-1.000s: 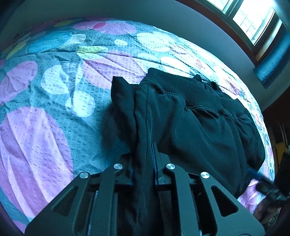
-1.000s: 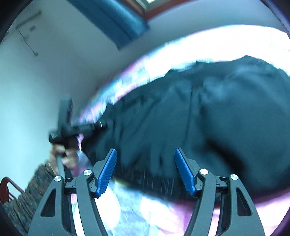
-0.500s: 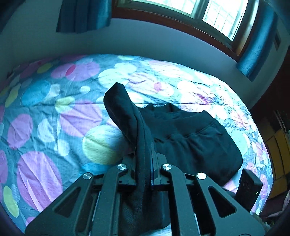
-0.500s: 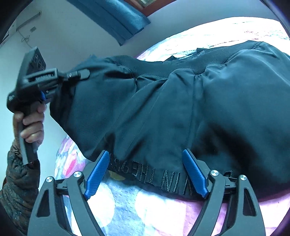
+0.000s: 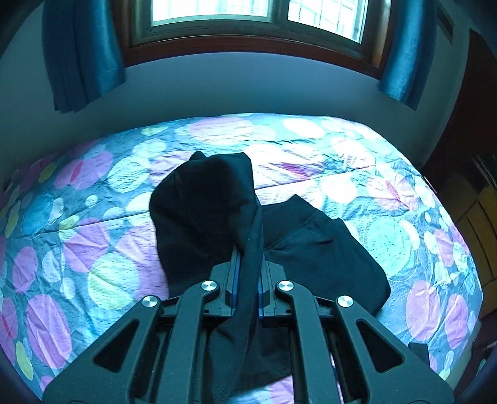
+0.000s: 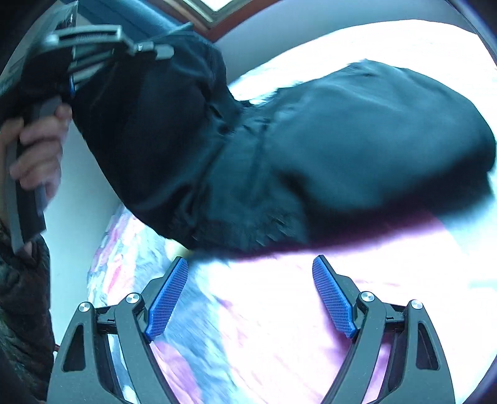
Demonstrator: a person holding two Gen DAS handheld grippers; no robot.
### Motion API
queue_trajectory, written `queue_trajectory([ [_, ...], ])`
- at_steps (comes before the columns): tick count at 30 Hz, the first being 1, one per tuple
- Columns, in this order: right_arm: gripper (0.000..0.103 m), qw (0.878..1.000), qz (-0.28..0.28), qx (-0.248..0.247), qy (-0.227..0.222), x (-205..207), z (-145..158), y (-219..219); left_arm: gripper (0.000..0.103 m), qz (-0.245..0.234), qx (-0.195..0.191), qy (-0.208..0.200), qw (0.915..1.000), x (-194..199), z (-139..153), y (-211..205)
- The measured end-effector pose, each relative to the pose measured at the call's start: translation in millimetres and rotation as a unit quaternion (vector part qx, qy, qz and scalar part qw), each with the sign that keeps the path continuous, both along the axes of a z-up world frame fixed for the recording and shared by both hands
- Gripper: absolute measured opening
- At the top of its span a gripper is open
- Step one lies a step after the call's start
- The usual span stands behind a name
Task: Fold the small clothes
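Observation:
A pair of black shorts point(image 5: 316, 245) lies on the bed with one side lifted. My left gripper point(image 5: 247, 267) is shut on a fold of the black fabric and holds it up above the bed; the lifted part point(image 5: 205, 199) hangs in front of it. In the right wrist view the shorts point(image 6: 357, 140) stretch from the bed up to the left gripper point(image 6: 146, 51) at the upper left. My right gripper point(image 6: 250, 295) is open and empty, just in front of the shorts' near edge, above the bedspread.
The bed has a blue bedspread with pink, white and yellow circles point(image 5: 93, 248). A wall with a window point(image 5: 248, 12) and blue curtains point(image 5: 80, 52) stands behind the bed. Wooden furniture point(image 5: 475, 186) is at the right.
My left gripper has raised the gripped fabric higher and pulled back from the bed. My right gripper has drawn back off the shorts' hem, staying open.

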State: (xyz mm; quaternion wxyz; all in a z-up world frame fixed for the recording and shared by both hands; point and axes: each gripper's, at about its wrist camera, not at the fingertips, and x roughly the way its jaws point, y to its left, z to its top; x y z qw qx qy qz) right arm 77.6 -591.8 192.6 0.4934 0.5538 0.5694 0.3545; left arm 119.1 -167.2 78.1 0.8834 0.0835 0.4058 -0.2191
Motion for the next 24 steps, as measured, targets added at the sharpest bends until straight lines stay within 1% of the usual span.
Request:
queue_trajectory([
  [4, 0.082, 1.000, -0.017, 0.011, 0.016, -17, -2, -14, 0.007, -0.012, 0.030, -0.007, 0.9995, -10, -14, -42],
  [10, 0.082, 0.998, -0.045, 0.022, 0.039, -35, -5, -32, 0.007, -0.016, 0.067, -0.012, 0.9975, -17, -39, -90],
  [14, 0.082, 0.997, -0.060, 0.027, 0.050, -53, -5, -46, 0.007, -0.006, 0.082, -0.007, 0.9966, -14, -57, -108],
  [17, 0.081, 0.996, -0.068, 0.026, 0.050, -61, -6, -50, 0.007, 0.003, 0.091, 0.004, 0.9958, -10, -75, -120],
  [20, 0.081, 0.996, -0.075, 0.029, 0.050, -64, -7, -49, 0.007, 0.007, 0.099, 0.010, 0.9950, -9, -88, -129],
  [24, 0.081, 0.994, -0.084, 0.039, 0.056, -62, -12, -46, 0.007, 0.011, 0.110, 0.005, 0.9938, -11, -99, -137],
])
